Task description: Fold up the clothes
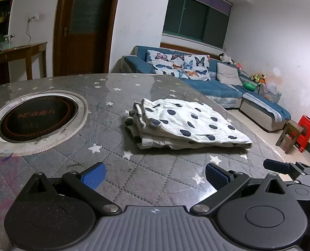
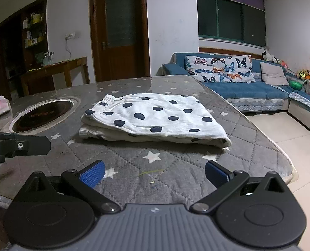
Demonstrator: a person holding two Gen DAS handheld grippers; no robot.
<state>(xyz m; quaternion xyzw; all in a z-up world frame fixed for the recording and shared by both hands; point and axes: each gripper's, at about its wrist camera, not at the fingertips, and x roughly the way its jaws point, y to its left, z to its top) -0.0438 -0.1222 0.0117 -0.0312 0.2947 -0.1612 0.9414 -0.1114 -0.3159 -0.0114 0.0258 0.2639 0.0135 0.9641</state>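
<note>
Left gripper [image 1: 155, 174]: blue pads [image 1: 93, 174] spread wide, nothing between them, low over the quilted star cover [image 1: 159, 167] of the table. Right gripper [image 2: 153, 173]: pads equally wide apart, empty, also over the cover near the table's near edge. Each gripper shows at the edge of the other's view. Garment [image 2: 152, 118]: white, dark dots, folded into a flat stack, resting on the cover ahead of both grippers, apart from them. Round inset burner [image 1: 37, 121] lies left of the garment. Blue sofa [image 2: 249, 92] beyond the table.
</note>
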